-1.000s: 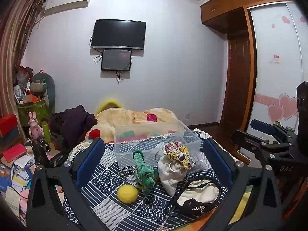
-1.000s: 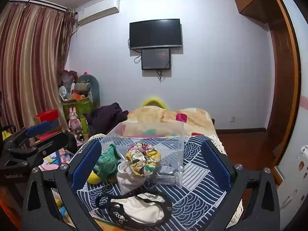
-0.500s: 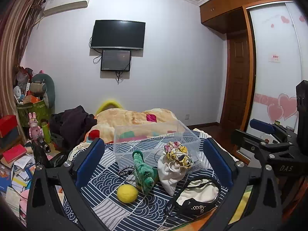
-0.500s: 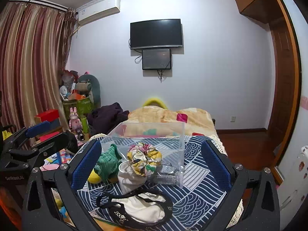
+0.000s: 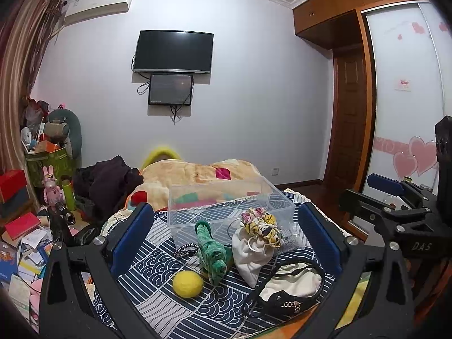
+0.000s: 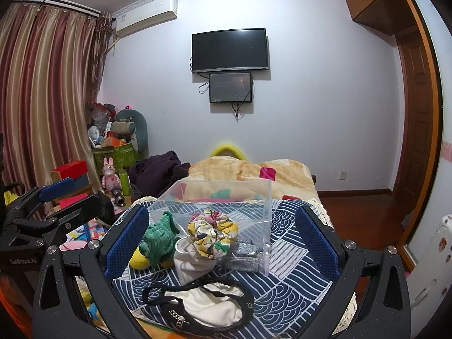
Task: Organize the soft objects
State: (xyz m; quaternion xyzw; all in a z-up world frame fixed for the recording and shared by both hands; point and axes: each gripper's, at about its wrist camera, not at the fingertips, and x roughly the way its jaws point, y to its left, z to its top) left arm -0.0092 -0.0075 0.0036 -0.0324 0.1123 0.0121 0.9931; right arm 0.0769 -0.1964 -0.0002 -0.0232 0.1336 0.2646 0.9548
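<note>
On a blue wave-patterned cloth (image 5: 158, 291) lie a yellow felt ball (image 5: 188, 284), a green knitted dinosaur (image 5: 211, 250), a white pouch (image 5: 251, 257) topped by a floral scrunchie (image 5: 260, 223), and a white bag with black trim (image 5: 291, 282). A clear plastic box (image 5: 226, 206) stands behind them. My left gripper (image 5: 226, 243) is open and empty, held back from the items. My right gripper (image 6: 221, 240) is open and empty too. The right wrist view shows the dinosaur (image 6: 159, 237), the scrunchie (image 6: 212, 231), the bag (image 6: 209, 302) and the box (image 6: 223, 200).
A black braided band (image 5: 185, 250) lies left of the dinosaur. Silver glitter pieces (image 6: 243, 254) lie by the box's front corner. A blanket-covered bed (image 5: 197, 172) is behind. Books and toys clutter the floor at the left (image 5: 25, 234). A wardrobe (image 5: 409, 113) stands at the right.
Both views have shifted only slightly; the objects and both open grippers stand as before.
</note>
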